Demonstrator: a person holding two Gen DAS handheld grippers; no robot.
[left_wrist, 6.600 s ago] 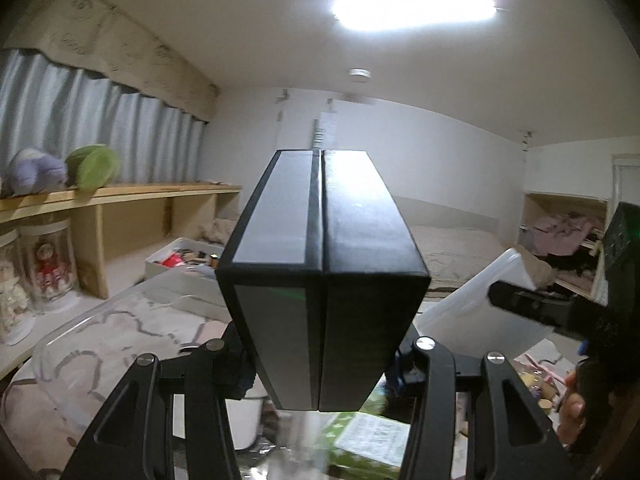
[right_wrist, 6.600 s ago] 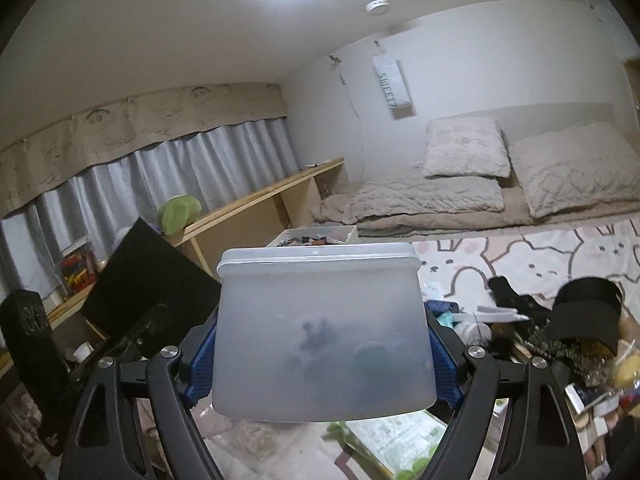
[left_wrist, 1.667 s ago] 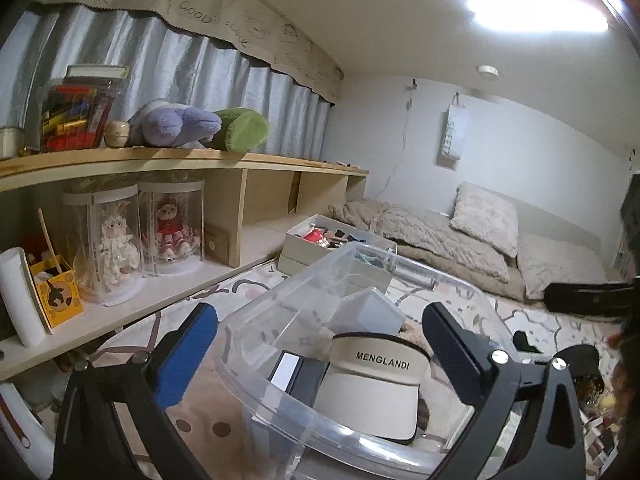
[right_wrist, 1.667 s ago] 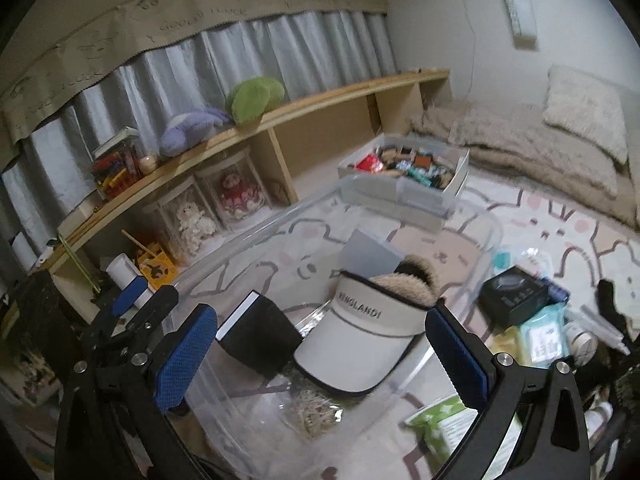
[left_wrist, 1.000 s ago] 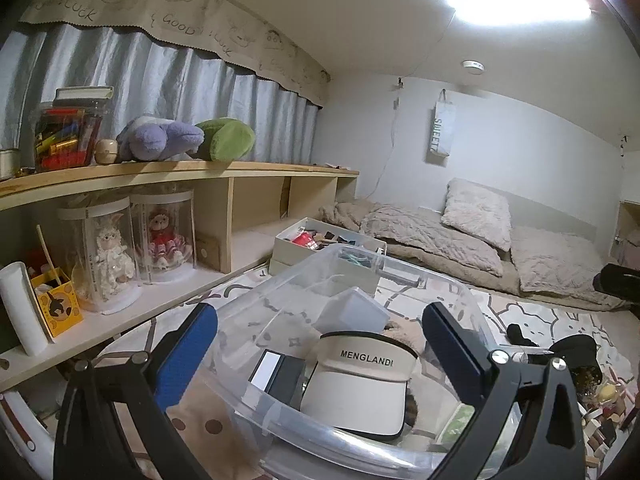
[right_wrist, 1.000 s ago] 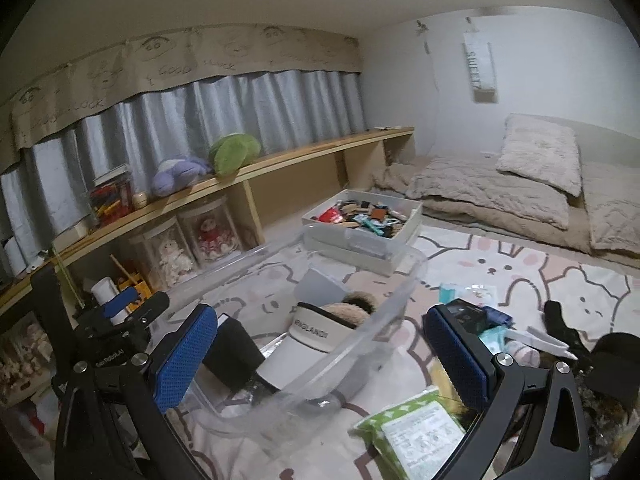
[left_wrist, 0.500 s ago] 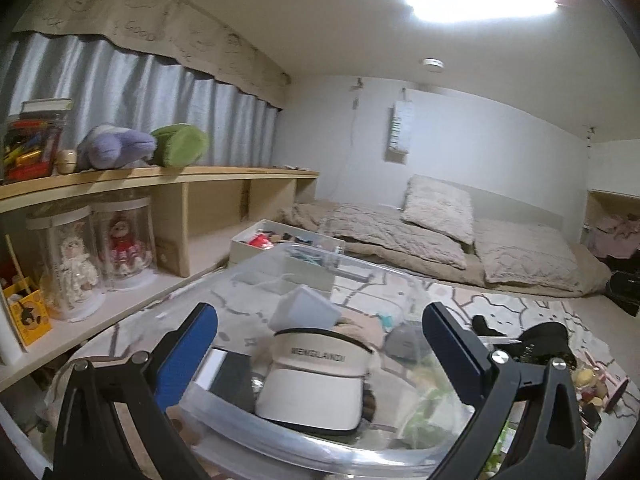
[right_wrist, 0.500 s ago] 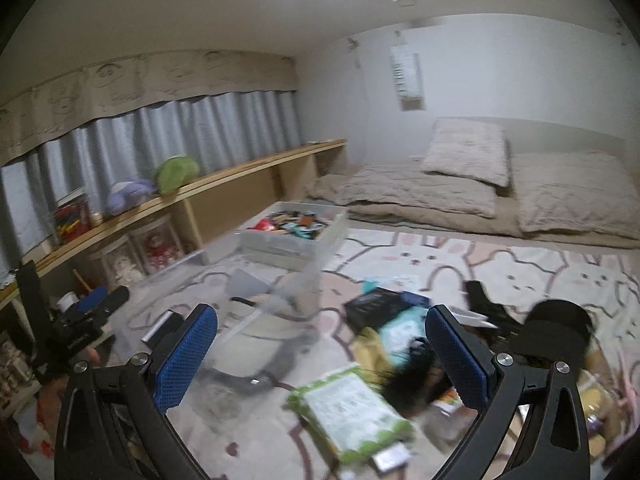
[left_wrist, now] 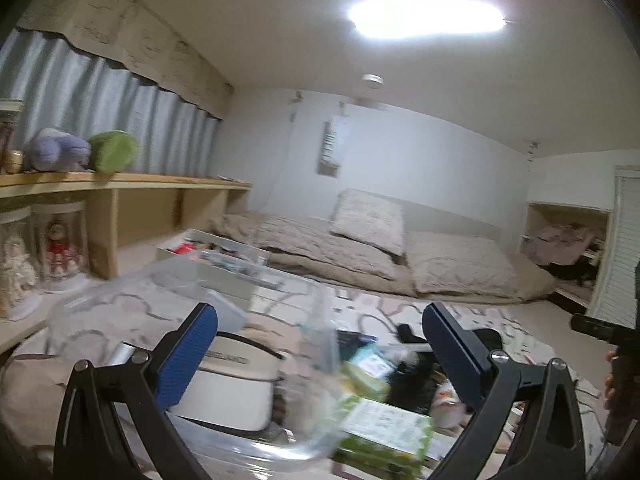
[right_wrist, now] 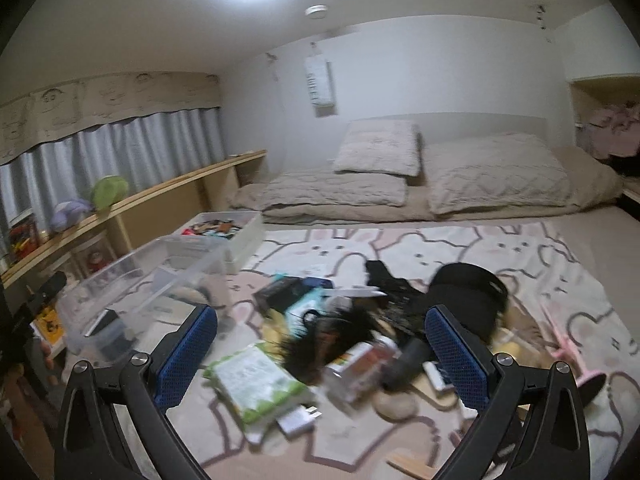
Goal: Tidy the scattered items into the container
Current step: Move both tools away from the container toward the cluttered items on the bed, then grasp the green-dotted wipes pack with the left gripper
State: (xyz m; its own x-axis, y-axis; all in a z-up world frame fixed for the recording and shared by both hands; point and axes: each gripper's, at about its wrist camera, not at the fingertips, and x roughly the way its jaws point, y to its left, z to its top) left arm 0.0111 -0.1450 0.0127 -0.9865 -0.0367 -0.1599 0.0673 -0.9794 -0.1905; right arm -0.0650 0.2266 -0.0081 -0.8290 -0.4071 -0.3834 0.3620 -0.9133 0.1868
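A clear plastic bin (left_wrist: 120,296) (right_wrist: 132,280) stands on the rug at the left, with a white visor cap (left_wrist: 228,384) and a black box (right_wrist: 106,322) inside. My left gripper (left_wrist: 320,352) hangs open above the bin's right rim, nothing between its fingers. My right gripper (right_wrist: 320,354) is open over a heap of scattered items: a green-white wipes pack (right_wrist: 252,380) (left_wrist: 384,420), a black furry thing (right_wrist: 332,336), a black cap (right_wrist: 468,296) and a dark box (right_wrist: 280,292).
A white tray of small items (right_wrist: 224,232) sits behind the bin. A wooden shelf (left_wrist: 120,184) with plush toys and doll jars runs along the left wall. Bedding and pillows (right_wrist: 400,176) lie at the back. A pink stick (right_wrist: 560,336) lies far right on the rug.
The black box and the translucent container that I held 6.6 s ago are released; the black box lies in the bin. Both grippers have swung right, from the bin toward the scattered heap.
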